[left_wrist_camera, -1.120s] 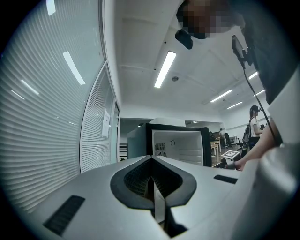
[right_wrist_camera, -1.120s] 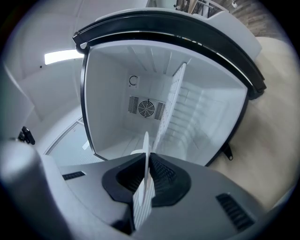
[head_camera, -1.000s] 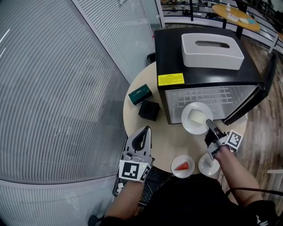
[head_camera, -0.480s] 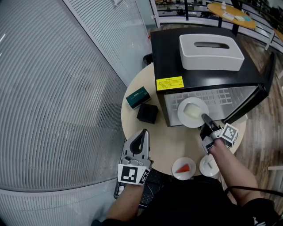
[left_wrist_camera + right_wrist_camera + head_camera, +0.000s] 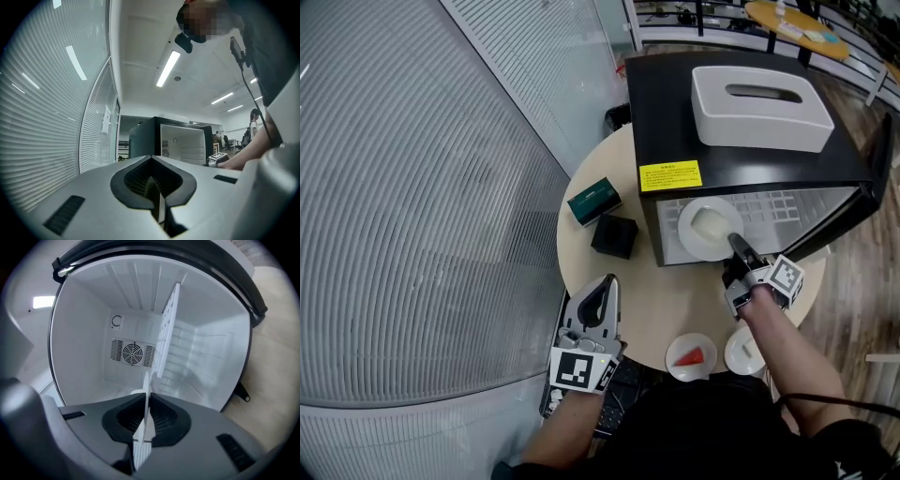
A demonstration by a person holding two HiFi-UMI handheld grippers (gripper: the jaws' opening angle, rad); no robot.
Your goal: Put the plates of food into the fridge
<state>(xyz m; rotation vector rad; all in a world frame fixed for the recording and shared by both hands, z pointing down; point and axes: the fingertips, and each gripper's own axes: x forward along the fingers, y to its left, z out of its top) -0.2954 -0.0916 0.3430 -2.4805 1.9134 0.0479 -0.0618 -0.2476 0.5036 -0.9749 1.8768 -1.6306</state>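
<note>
My right gripper (image 5: 737, 247) is shut on the near rim of a white plate (image 5: 709, 227) with pale food, held level in the open mouth of the black fridge (image 5: 712, 122). In the right gripper view the plate (image 5: 144, 427) shows edge-on between the pads, before the white fridge interior (image 5: 93, 324) and its wire shelf (image 5: 168, 329). A plate with a red slice (image 5: 690, 356) and another white plate (image 5: 742, 351), partly under my right arm, sit at the table's near edge. My left gripper (image 5: 599, 296) rests shut and empty at the table's left edge.
The fridge door (image 5: 844, 220) hangs open to the right. A white tissue box (image 5: 761, 95) lies on the fridge top. A green box (image 5: 594, 202) and a black box (image 5: 614, 235) stand on the round table (image 5: 675, 295) left of the fridge. Glass walls with blinds run along the left.
My right gripper has carried the plate forward, from in front of the fridge into its opening. The left gripper has stayed put.
</note>
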